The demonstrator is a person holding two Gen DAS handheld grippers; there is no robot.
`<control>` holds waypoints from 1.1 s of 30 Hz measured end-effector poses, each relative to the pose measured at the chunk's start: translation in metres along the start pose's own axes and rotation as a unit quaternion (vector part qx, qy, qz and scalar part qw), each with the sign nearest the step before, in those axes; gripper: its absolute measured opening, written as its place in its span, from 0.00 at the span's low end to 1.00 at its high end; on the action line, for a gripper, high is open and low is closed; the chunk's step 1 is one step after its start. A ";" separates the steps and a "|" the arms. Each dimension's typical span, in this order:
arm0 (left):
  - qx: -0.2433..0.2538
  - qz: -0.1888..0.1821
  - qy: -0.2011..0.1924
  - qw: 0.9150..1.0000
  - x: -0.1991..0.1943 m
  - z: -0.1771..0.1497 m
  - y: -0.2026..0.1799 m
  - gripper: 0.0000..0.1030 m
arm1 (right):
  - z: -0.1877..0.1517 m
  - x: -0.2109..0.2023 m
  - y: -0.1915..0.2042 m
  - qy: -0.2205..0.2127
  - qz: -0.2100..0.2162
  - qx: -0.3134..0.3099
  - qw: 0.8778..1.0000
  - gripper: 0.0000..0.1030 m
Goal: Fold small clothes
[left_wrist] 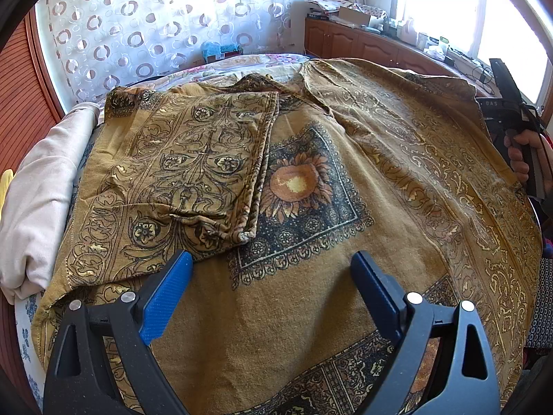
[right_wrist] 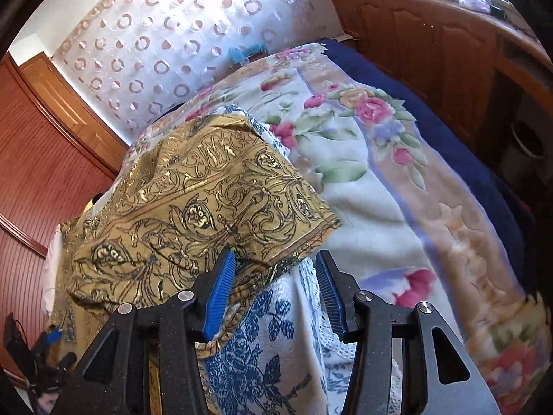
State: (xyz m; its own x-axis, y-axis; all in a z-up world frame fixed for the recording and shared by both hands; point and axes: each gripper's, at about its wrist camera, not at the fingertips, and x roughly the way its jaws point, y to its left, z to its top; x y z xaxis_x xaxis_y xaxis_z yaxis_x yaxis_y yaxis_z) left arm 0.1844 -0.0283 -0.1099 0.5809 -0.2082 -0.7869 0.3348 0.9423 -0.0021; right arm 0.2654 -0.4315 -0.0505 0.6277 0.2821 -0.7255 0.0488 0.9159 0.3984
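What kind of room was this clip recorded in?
Most likely a home bedroom. The mustard printed garment lies spread over a bed with a floral blanket, a sheer curtain with ring patterns covers the window behind it, and cluttered wooden cabinets line the wall.

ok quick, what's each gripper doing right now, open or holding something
Left gripper: open, holding nothing, above the gold patterned garment.
Right gripper: open, holding nothing, at the garment's edge.

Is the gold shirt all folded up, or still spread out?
Partly folded. One sleeve is folded in over the gold shirt, but the rest lies spread flat across the bed, and the other sleeve is still out.
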 end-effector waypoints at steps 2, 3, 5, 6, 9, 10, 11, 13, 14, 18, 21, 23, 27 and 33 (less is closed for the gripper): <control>0.000 0.000 0.000 1.000 0.000 0.000 0.000 0.91 | 0.005 -0.002 0.009 -0.009 0.002 -0.018 1.000 0.10; 0.000 0.000 0.000 1.000 0.000 0.000 0.000 0.91 | 0.008 -0.010 0.009 -0.020 -0.010 -0.036 0.999 0.07; 0.000 0.000 0.000 1.000 0.000 0.000 0.000 0.91 | 0.011 -0.022 0.018 -0.045 -0.014 -0.070 0.996 0.06; 0.000 0.000 0.000 1.000 0.000 0.000 0.000 0.91 | 0.012 -0.029 0.026 -0.056 -0.018 -0.083 0.995 0.06; 0.000 0.000 0.000 1.000 0.000 0.000 0.000 0.91 | 0.012 -0.051 0.058 -0.092 -0.014 -0.134 0.987 0.06; 0.000 0.001 0.000 1.000 0.001 0.001 0.000 0.91 | 0.010 -0.056 0.069 -0.099 -0.011 -0.150 0.984 0.06; 0.001 0.002 0.000 1.000 0.000 0.000 0.000 0.91 | 0.009 -0.061 0.083 -0.105 -0.005 -0.168 0.980 0.06; 0.002 0.003 0.001 1.000 0.000 0.000 -0.001 0.91 | 0.001 -0.070 0.116 -0.111 0.018 -0.207 0.972 0.06; 0.002 0.003 0.001 1.000 0.000 0.000 -0.001 0.91 | -0.005 -0.072 0.134 -0.110 0.029 -0.227 0.967 0.06; -0.001 0.006 0.008 1.000 -0.001 0.001 -0.001 0.91 | -0.027 -0.064 0.182 -0.079 0.067 -0.281 0.954 0.12; -0.013 0.020 0.006 1.000 -0.009 0.006 0.000 0.91 | -0.040 -0.056 0.189 -0.071 0.082 -0.290 0.951 0.42; -0.017 0.012 -0.029 0.999 -0.025 0.009 0.001 0.91 | -0.042 -0.055 0.178 -0.070 0.087 -0.281 0.953 0.45; -0.026 -0.008 -0.080 0.996 -0.059 0.018 0.006 0.91 | -0.036 -0.040 0.157 -0.055 0.059 -0.267 0.960 0.46; -0.016 0.008 -0.104 0.994 -0.076 0.035 0.015 0.91 | -0.032 -0.030 0.157 -0.033 0.020 -0.251 0.967 0.46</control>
State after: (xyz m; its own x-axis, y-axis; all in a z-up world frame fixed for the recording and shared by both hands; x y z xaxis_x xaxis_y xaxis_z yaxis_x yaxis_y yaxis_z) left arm 0.1709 -0.0069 -0.0283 0.7280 -0.2404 -0.6420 0.3027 0.9530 -0.0136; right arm 0.2294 -0.2865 0.0159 0.6701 0.3169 -0.6712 -0.3496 0.9325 0.0913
